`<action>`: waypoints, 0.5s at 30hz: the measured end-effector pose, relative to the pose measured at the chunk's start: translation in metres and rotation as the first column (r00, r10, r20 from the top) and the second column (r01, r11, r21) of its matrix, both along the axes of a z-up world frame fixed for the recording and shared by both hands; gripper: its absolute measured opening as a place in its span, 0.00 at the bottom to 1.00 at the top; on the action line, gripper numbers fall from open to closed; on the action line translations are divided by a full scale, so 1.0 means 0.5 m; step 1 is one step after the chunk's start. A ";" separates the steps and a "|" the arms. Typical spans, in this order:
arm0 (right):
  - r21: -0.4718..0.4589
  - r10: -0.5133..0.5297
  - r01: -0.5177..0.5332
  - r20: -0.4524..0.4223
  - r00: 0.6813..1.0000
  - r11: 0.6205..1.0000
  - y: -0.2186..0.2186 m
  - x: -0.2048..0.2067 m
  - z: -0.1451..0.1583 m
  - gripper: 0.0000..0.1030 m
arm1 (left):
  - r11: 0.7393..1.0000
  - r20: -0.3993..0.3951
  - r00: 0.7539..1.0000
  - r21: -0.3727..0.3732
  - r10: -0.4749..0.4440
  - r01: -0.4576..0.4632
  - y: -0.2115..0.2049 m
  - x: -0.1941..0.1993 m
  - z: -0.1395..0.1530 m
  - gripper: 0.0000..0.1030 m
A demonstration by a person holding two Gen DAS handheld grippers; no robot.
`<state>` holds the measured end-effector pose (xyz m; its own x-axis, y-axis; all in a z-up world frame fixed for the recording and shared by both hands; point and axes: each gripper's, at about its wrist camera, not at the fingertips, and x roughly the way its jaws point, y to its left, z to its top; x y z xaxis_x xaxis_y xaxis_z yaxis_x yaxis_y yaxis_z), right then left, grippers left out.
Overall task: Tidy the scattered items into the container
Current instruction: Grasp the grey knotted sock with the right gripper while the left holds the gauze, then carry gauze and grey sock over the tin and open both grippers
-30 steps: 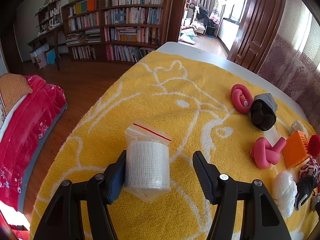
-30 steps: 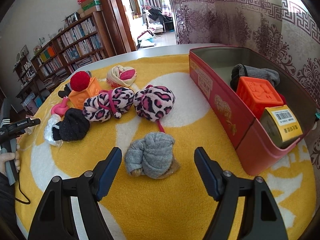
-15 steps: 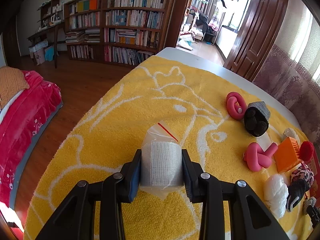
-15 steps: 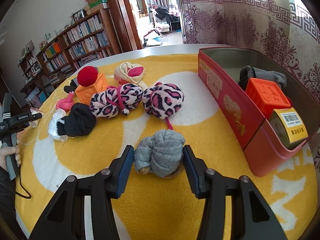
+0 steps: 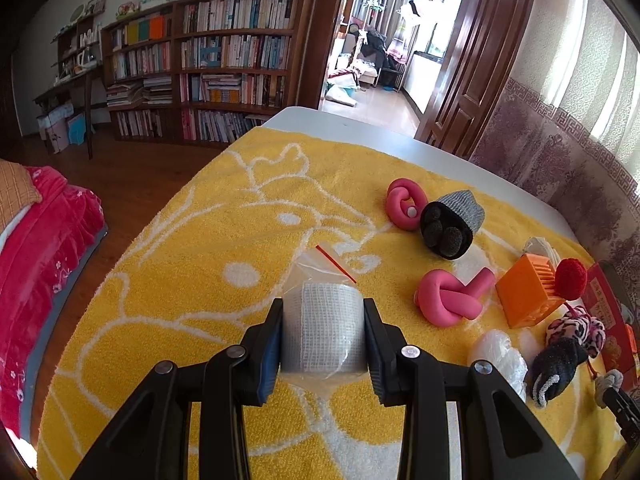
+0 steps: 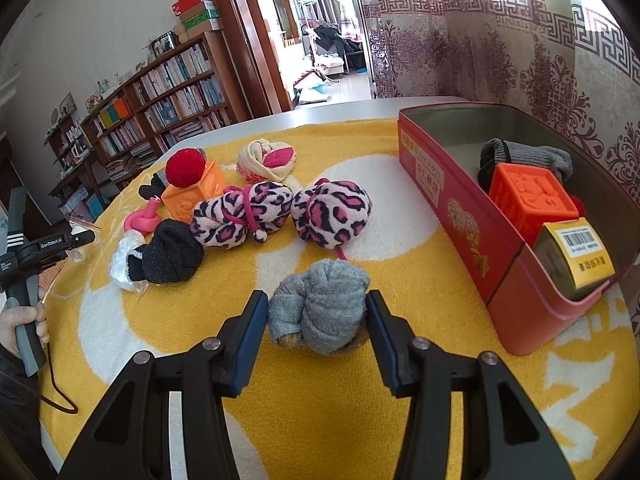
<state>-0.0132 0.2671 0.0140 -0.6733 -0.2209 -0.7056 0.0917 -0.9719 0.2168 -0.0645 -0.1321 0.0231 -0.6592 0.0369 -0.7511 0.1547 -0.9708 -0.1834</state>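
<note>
My left gripper (image 5: 322,330) is shut on a white gauze roll in a clear zip bag (image 5: 322,326), held just above the yellow towel (image 5: 208,264). Both pads of my right gripper (image 6: 316,314) press a grey rolled sock (image 6: 320,304), which rests on the towel. The red tin (image 6: 472,216) stands to the right, holding a grey sock (image 6: 528,156), an orange cube (image 6: 530,196) and a small yellow-labelled box (image 6: 576,256). Two leopard-print sock balls (image 6: 332,212), a black sock (image 6: 170,256), an orange cube with a red pompom (image 6: 192,188) and pink knots (image 5: 452,296) lie scattered.
The towel ends at the table's left edge, above a wooden floor and a red bed (image 5: 36,248). A curtain (image 6: 520,40) hangs behind the tin. A person's hand (image 6: 24,316) holds the left gripper's handle at the far left of the right wrist view.
Both grippers closed: the left on the bagged gauze roll, the right on the grey sock. The left then lifted the roll a little off the towel.
</note>
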 end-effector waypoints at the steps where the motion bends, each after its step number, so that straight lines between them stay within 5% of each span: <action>1: -0.003 -0.002 0.002 -0.004 1.000 1.000 0.002 0.001 0.002 0.53 | 1.000 -0.006 1.000 0.000 -0.012 0.012 0.010 0.000 0.005 0.37; 15: -0.057 -0.069 0.064 -0.088 0.994 0.996 0.040 0.021 0.039 0.53 | 0.989 -0.045 0.988 0.004 -0.147 0.147 0.124 0.017 0.053 0.37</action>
<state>-0.0028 0.2873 0.0336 -0.7479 -0.2100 -0.6297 0.0490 -0.9635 0.2631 -0.0560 -0.0699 0.0495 -0.6790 0.1414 -0.7204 0.0019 -0.9809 -0.1943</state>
